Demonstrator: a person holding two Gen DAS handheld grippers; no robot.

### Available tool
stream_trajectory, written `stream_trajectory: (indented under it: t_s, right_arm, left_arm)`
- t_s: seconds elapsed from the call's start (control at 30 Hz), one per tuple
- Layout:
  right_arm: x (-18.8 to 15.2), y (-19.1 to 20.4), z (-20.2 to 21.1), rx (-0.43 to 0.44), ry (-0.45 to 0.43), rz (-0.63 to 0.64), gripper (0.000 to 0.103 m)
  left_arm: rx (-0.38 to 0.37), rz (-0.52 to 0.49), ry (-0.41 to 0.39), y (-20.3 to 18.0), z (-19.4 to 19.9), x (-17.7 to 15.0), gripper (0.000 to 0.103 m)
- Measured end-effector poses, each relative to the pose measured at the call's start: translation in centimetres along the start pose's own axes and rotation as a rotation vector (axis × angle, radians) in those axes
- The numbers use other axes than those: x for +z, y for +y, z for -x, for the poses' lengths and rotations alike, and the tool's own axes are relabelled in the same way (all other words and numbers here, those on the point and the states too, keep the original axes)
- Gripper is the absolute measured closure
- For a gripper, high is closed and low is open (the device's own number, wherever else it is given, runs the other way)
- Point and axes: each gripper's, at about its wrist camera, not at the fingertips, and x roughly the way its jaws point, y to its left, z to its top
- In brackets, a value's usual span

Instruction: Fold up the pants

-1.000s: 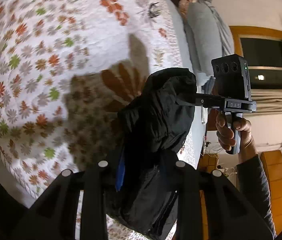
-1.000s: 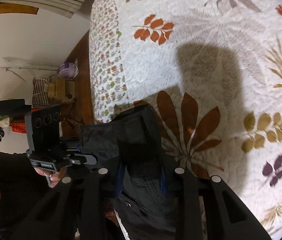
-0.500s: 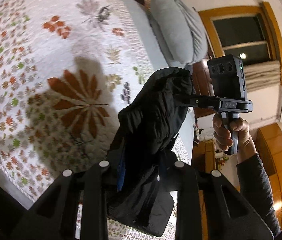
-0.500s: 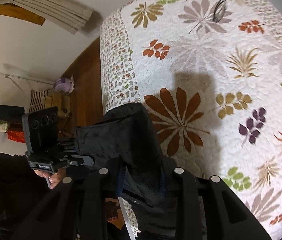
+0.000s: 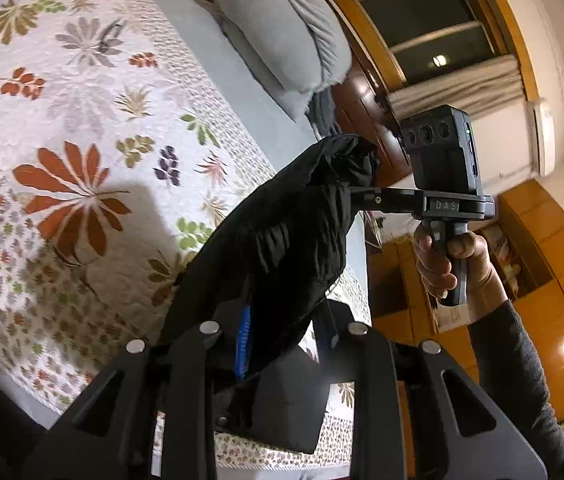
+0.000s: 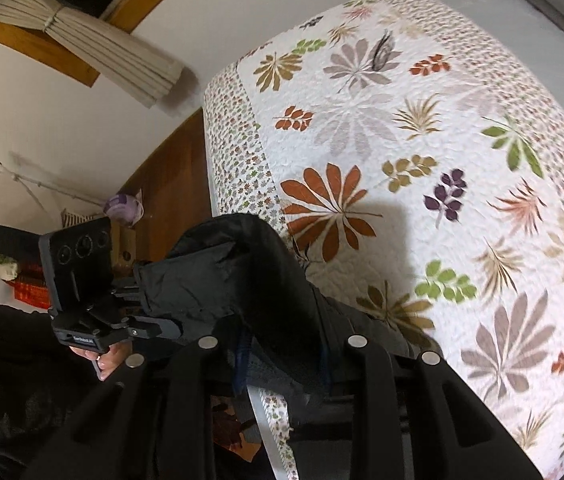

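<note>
Black pants held up in the air above a bed, stretched as a bunched band between two handheld grippers. Left gripper clamped on one end of the fabric — dark cloth filling the gap between its two fingers, a strip of blue pad showing beside it. Right gripper likewise clamped on the other end, cloth pressed between its fingers. From the left wrist view, right gripper seen from the side, its fingers buried in the bunched cloth at the upper end, a hand wrapped around its grip and a dark sleeve below. From the right wrist view, left gripper at the left edge, biting the near end of the pants. A loose flap of fabric hanging down under the left gripper, clear of the bed. Below and behind — a white quilt printed with rust, green and purple leaves, a shadow on it just beside the pants. Grey pillows at the head of the bed. Wooden window frame and bundled beige curtain on the wall.
</note>
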Motion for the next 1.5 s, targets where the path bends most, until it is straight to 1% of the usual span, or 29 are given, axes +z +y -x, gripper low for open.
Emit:
stream_trajectory:
  t_s: [0.23, 0.53, 0.77, 1.0, 1.23, 1.33, 1.5]
  right_arm:
    - [-4.2, -0.4, 2.8, -0.007, -0.059, -0.029, 0.076]
    - [-9.0, -0.8, 5.1, -0.007, -0.136, -0.060, 0.076]
    - [-12.4, -2.1, 5.6, 0.004, -0.202, -0.076, 0.076]
    - [-16.6, -3.7, 6.2, 0.022, -0.263, -0.073, 0.076]
    - [-20.6, -5.3, 6.7, 0.016, -0.298, -0.067, 0.076]
    - [-22.6, -6.0, 6.6, 0.008, -0.325, -0.062, 0.076]
    - [-25.3, -7.0, 6.2, 0.016, -0.342, -0.073, 0.076]
  left_arm:
    - [-0.013, -0.065, 0.034, -3.3, -1.0, -1.7, 0.079]
    - [0.009, -0.155, 0.061, -6.7, -2.1, -4.0, 0.079]
    - [0.048, -0.227, 0.074, -8.7, -3.5, -6.1, 0.079]
    - [0.072, -0.293, 0.111, -10.8, -5.3, -8.3, 0.079]
    - [0.082, -0.351, 0.156, -12.4, -7.8, -10.8, 0.079]
    - [0.094, -0.385, 0.174, -12.9, -8.9, -12.0, 0.079]
    - [0.116, -0.433, 0.200, -13.4, -10.1, -13.8, 0.079]
